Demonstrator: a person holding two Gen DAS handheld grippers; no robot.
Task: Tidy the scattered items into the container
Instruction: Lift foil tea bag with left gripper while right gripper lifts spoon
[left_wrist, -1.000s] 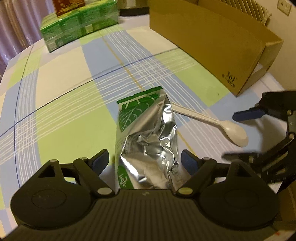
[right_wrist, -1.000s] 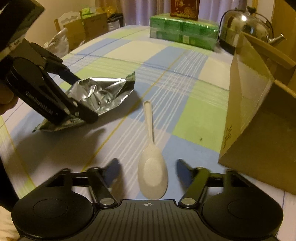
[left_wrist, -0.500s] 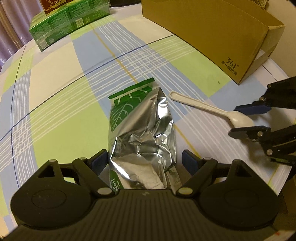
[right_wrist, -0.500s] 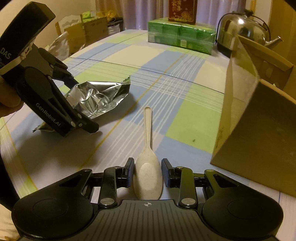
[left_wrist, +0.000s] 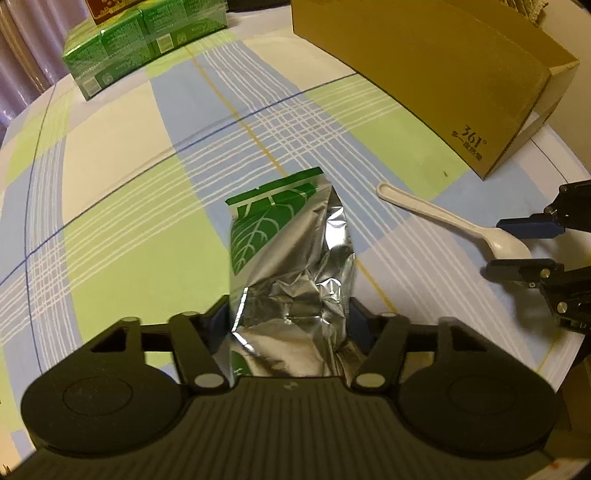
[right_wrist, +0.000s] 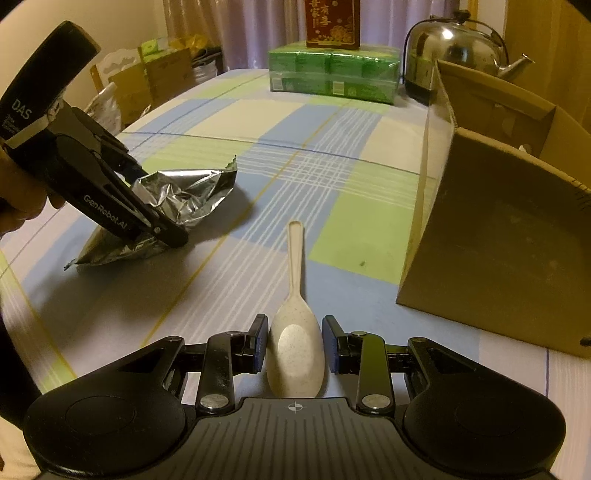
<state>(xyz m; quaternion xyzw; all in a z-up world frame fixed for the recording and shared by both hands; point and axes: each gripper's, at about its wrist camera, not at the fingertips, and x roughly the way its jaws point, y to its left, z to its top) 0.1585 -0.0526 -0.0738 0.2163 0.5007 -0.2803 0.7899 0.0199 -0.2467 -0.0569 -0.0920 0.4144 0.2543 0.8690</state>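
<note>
Left fingers (left_wrist: 290, 314) now clamped on foil bag (left_wrist: 291, 266), right fingers (right_wrist: 295, 343) on spoon (right_wrist: 295, 332), cardboard box (right_wrist: 498, 229) edge near.

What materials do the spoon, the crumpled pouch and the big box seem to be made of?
Spoon: probably matte plastic or a fibre composite; cream with fine dark specks, no shine.
Pouch: metallised foil film, glossy; sharp mirror-like creases, with a printed green leaf face.
Box: brown cardboard, dull; apparently corrugated, judging by its thick raw edges.

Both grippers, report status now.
Left gripper shut on foil bag, bag on tablecloth. Right gripper closing around spoon bowl, contact unclear. Cardboard box open at right, path clear.
</note>
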